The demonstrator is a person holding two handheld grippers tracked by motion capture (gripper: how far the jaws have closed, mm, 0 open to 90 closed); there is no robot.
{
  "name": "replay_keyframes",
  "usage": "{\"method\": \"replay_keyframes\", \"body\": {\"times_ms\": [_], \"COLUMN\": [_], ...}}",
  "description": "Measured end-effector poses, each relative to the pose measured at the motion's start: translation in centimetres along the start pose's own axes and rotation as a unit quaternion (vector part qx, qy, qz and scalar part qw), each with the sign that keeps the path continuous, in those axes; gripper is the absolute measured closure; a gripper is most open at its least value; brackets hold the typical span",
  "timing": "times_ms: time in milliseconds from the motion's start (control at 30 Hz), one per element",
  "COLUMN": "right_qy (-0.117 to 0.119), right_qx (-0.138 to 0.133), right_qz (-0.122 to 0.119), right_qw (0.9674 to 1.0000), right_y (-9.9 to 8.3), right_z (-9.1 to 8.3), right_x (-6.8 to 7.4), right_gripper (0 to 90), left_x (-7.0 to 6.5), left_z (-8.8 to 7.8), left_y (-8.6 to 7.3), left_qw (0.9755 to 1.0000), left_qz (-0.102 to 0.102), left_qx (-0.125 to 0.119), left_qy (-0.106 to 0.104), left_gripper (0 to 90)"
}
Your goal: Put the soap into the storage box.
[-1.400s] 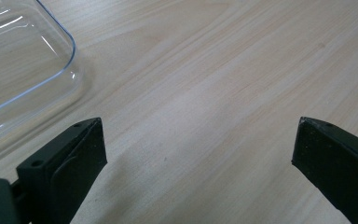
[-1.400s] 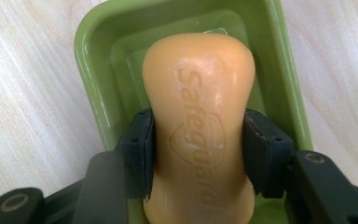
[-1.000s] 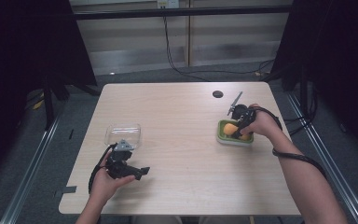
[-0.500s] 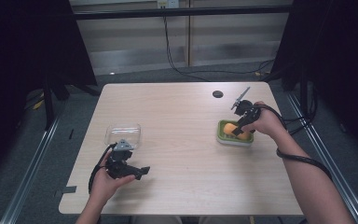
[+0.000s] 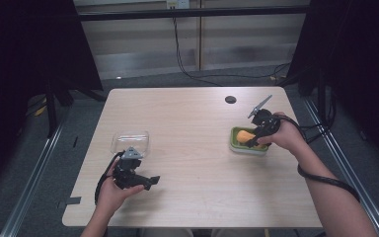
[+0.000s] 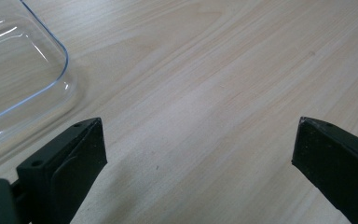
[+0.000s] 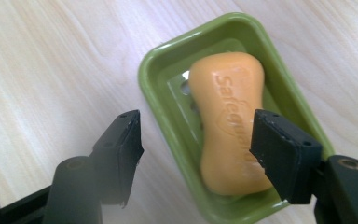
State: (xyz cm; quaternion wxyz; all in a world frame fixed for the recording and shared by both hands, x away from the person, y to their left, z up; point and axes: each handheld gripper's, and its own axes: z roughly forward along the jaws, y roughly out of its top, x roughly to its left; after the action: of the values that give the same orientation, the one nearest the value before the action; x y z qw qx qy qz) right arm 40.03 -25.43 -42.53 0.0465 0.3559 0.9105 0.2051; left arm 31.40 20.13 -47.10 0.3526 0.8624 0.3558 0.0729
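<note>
One finger [image 7: 279,154] covers part of the soap [image 7: 228,121] lettering.

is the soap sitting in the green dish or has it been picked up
In the dish. The orange soap lies flat in the green dish; the right tool hovers open.

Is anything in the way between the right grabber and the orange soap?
Nothing visible is. The right gripper hangs open just above the orange soap, which lies bare in its green dish. One jaw is over the soap, the other past the dish's rim, above the wooden table.
</note>
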Motion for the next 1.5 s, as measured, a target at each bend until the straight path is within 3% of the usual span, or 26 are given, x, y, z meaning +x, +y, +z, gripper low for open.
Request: {"method": "replay_keyframes", "body": {"times_ms": [400, 833, 967, 1500], "right_qy": [0.009, 0.018, 0.018, 0.019], "right_qx": [-0.026, -0.035, -0.04, -0.056], "right_qz": [0.004, 0.003, -0.012, -0.023], "right_qw": [0.9996, 0.9992, 0.999, 0.998], "right_y": [-2.0, -3.5, -3.9, -5.6], "right_z": [0.3, 0.5, 0.6, 1.3], "right_x": [1.6, 3.3, 4.1, 5.7], "right_gripper": [29.6, 23.4, 22.3, 18.9], "left_x": [-0.1, -0.2, -0.3, -0.3], "left_z": [0.1, 0.2, 0.3, 0.4], "left_y": [0.0, 0.0, 0.0, 0.0], "left_qw": [1.0, 1.0, 1.0, 1.0], "left_qz": [0.0, 0.003, 0.004, 0.002], "left_qx": [-0.001, 0.0, 0.001, -0.003], "left_qy": [-0.002, -0.002, -0.003, -0.003], "left_gripper": [2.4, 2.4, 2.4, 2.4]}}
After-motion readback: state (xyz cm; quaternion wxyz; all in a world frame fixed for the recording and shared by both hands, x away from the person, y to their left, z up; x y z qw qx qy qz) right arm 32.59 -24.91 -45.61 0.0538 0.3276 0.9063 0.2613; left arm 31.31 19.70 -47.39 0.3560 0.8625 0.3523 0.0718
